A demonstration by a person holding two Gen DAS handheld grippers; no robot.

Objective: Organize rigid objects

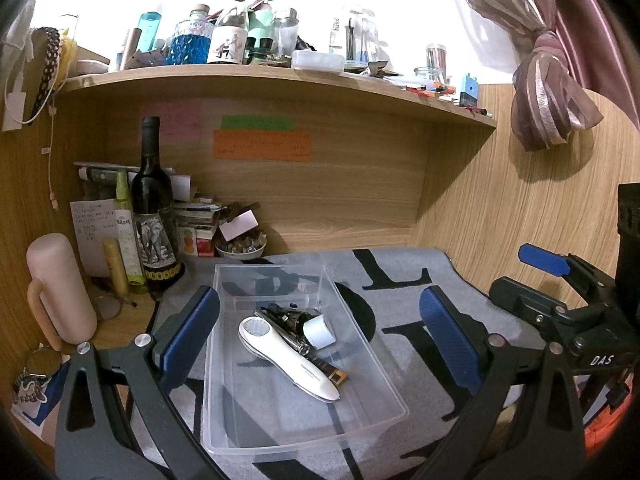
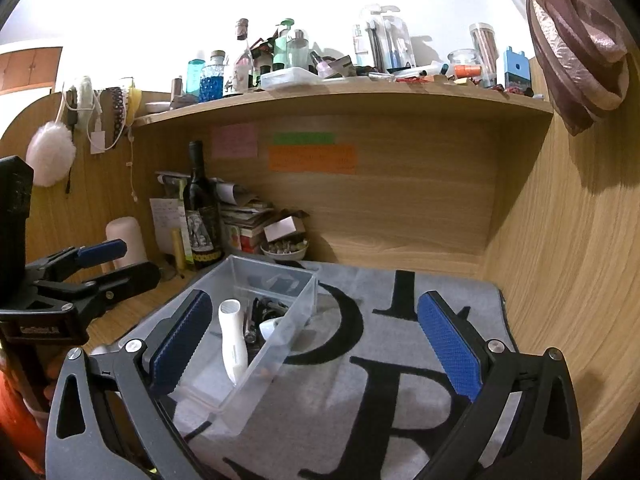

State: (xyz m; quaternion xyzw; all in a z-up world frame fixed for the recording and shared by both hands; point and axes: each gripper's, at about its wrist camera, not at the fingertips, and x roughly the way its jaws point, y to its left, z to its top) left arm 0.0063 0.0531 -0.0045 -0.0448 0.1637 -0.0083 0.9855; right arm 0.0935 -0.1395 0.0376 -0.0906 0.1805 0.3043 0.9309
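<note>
A clear plastic bin [image 1: 386,394] [image 2: 298,296] sits on a grey mat with big black letters. Inside lie a white handheld device [image 1: 286,354] [image 2: 233,344], a dark tube [image 1: 324,366], a small white-capped item [image 1: 319,331] [image 2: 269,326] and other dark bits. My left gripper [image 1: 320,340] stands open just in front of the bin, nothing between its blue pads. My right gripper [image 2: 316,344] is open too, its left finger beside the bin, the pads touching nothing. Each gripper also shows at the edge of the other's view: the right gripper [image 1: 560,280] and the left gripper [image 2: 92,268].
A wine bottle [image 1: 154,216] [image 2: 202,216], a pink flask [image 1: 60,288], a green spray bottle [image 1: 127,236], stacked books and a small bowl [image 1: 240,249] crowd the desk's back left. A shelf [image 1: 280,76] above carries several bottles and jars. A wooden wall closes the right side.
</note>
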